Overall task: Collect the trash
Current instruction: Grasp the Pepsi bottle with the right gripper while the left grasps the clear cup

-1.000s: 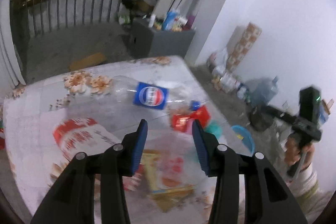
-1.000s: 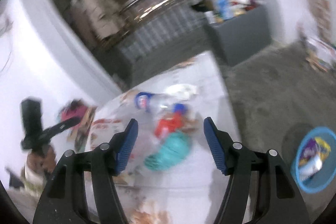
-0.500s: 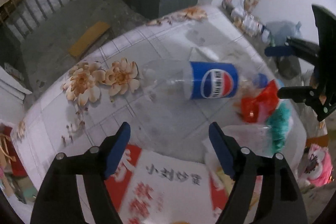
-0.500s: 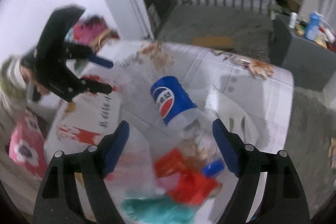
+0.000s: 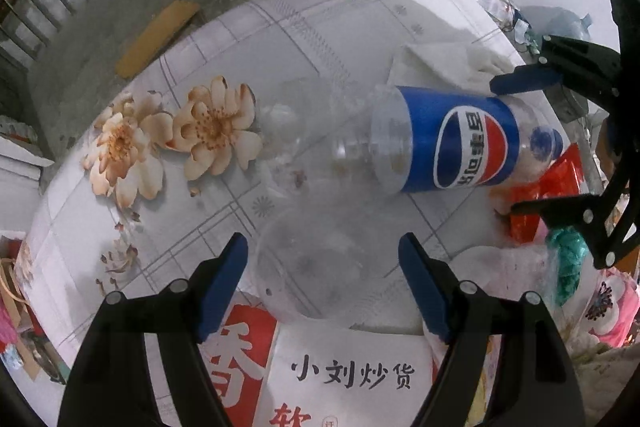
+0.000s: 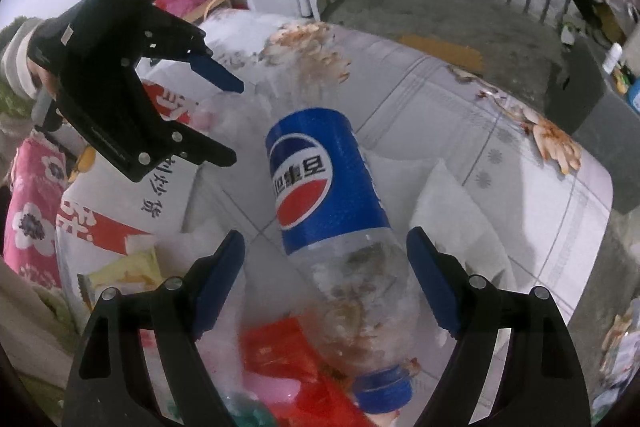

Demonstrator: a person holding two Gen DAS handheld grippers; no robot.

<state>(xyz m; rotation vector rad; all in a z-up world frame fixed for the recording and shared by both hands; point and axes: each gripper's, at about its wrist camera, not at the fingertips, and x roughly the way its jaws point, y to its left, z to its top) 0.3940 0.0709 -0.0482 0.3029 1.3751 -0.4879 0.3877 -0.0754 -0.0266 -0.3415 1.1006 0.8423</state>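
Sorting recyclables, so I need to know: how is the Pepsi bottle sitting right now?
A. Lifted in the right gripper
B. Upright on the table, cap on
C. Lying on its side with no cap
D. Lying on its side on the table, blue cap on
D: the Pepsi bottle lies on its side on the table, its blue cap in place, between the open jaws of the right gripper, not clamped.

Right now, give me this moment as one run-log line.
phase: approach | left hand-held gripper: open, over clear plastic cup | right hand-held gripper: open, straddling Pepsi bottle | bottle lying on table, nothing grasped
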